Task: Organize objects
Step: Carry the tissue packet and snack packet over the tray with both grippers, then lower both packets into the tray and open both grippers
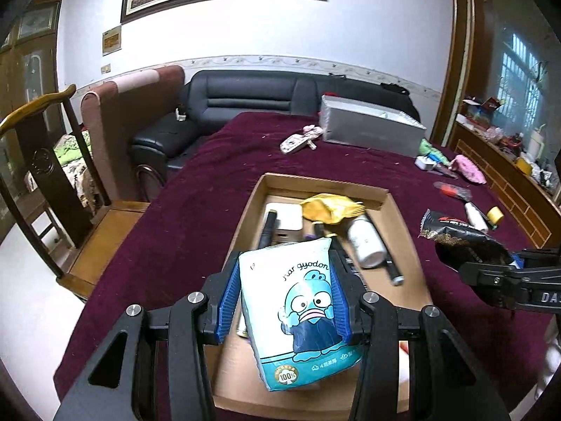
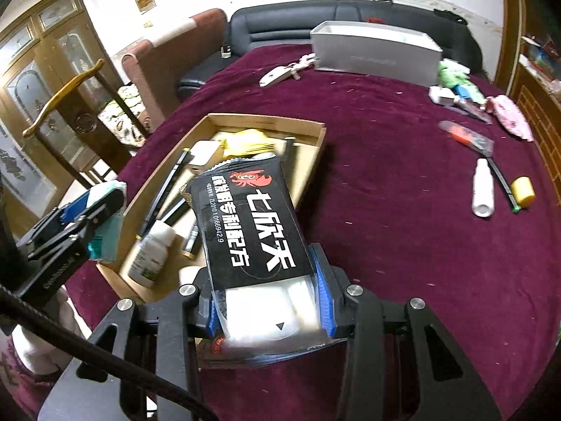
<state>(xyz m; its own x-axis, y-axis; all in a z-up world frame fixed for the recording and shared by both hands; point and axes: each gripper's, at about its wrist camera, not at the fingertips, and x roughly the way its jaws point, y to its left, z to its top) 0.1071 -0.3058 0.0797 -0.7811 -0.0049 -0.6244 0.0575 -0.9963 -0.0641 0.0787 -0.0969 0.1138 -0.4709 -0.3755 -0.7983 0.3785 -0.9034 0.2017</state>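
Tissue pack (image 1: 301,312) clamped in left claw (image 1: 285,294) over cardboard tray (image 1: 403,210); right claw (image 2: 268,301) clamps black snack packet (image 2: 249,231).

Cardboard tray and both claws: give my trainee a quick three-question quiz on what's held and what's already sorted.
1. True or false: the left claw is empty.
2. What does the right claw grip? A) white bottle B) black packet C) yellow cap
3. Where does the white bottle with the green label lie?

Key:
1. False; it grips the blue tissue pack.
2. B, the black packet.
3. Inside the cardboard tray.
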